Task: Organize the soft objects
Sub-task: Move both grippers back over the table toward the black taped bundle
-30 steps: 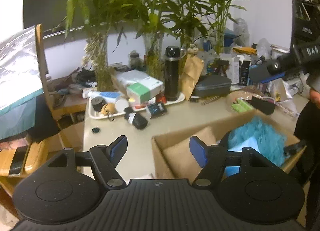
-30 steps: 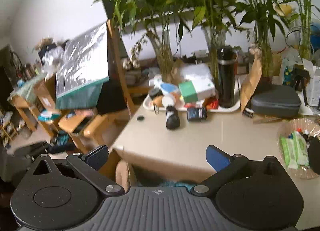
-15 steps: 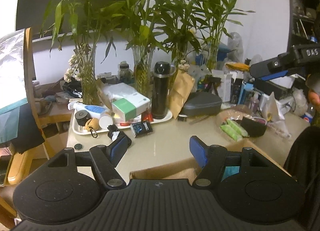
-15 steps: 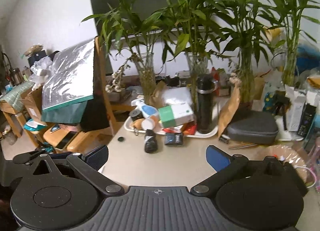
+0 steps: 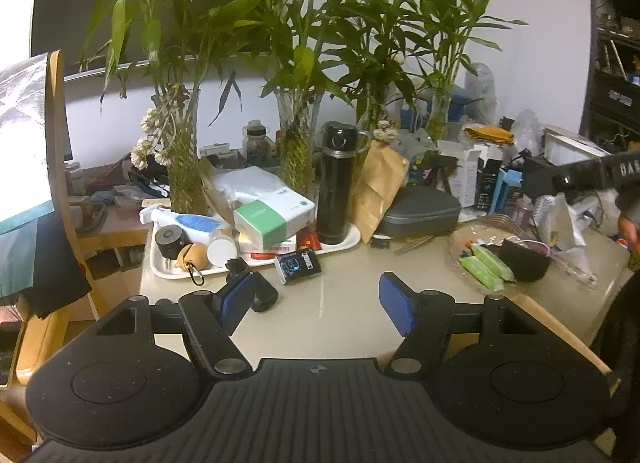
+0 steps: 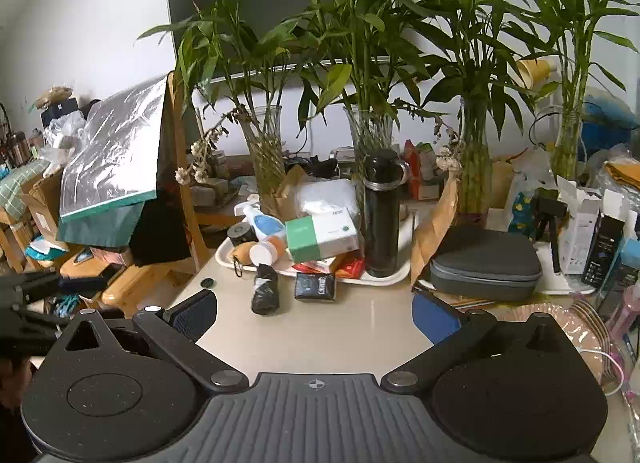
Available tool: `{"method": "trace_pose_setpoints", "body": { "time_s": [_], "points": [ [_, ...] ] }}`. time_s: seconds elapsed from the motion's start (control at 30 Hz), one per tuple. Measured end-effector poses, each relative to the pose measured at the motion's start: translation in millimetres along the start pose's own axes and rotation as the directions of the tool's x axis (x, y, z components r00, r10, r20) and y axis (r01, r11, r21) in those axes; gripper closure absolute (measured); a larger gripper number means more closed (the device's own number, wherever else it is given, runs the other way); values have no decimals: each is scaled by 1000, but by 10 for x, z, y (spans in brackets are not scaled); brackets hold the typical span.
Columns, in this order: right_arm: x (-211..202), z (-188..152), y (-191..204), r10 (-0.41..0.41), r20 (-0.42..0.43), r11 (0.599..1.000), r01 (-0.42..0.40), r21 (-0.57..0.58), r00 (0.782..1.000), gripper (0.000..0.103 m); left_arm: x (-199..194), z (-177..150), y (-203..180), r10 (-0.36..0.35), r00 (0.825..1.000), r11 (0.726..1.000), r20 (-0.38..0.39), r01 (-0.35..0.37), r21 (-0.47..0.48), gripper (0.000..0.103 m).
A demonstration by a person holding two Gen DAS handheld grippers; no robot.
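My left gripper [image 5: 316, 305] is open over the beige table [image 5: 340, 303], with nothing between its blue pads [image 5: 394, 309]. Only a tan strip of the cardboard box's rim [image 5: 556, 325] shows at the lower right; what lies inside it is hidden. My right gripper [image 6: 316, 315] is also open and empty, held above the table's near edge. A black rolled bundle [image 6: 265, 295] lies on the table just beyond its left finger, and the left wrist view shows the same bundle [image 5: 264, 295] behind the left pad. Part of the right gripper [image 5: 580, 175] reaches in at the far right.
At the back, a white tray [image 5: 160, 267] holds a black flask [image 5: 336, 183], a green and white box [image 5: 272, 219] and small bottles, with glass vases of bamboo behind. A grey zip case [image 6: 486, 263], a clear dish [image 5: 464, 259] of green packets and a wooden chair [image 6: 180, 199] surround the bare middle.
Both views have swung up and away from the cardboard box. The box and the blue fluffy thing in it have dropped out of the left wrist view. Both grippers stay open.
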State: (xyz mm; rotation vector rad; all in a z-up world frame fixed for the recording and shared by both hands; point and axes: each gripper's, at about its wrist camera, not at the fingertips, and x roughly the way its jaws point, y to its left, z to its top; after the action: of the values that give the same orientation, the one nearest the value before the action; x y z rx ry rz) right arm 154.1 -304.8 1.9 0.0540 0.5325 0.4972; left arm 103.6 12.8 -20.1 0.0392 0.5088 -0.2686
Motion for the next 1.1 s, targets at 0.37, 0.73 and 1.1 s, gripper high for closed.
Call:
{"method": "trace_pose_setpoints", "body": {
  "time_s": [0.37, 0.73, 1.1],
  "points": [
    [429, -226, -200, -4, -6, 998, 3, -59, 1000, 0, 510, 0, 274, 23, 1000, 999, -3, -23, -33, 35],
    [652, -175, -470, -75, -26, 997, 76, 27, 997, 0, 643, -110, 586, 59, 997, 977, -51, -68, -201, 35],
    [710, -127, -391, -89, -12, 996, 89, -10, 996, 0, 703, -109, 490, 70, 995, 982, -74, -82, -172, 35]
  ]
}}
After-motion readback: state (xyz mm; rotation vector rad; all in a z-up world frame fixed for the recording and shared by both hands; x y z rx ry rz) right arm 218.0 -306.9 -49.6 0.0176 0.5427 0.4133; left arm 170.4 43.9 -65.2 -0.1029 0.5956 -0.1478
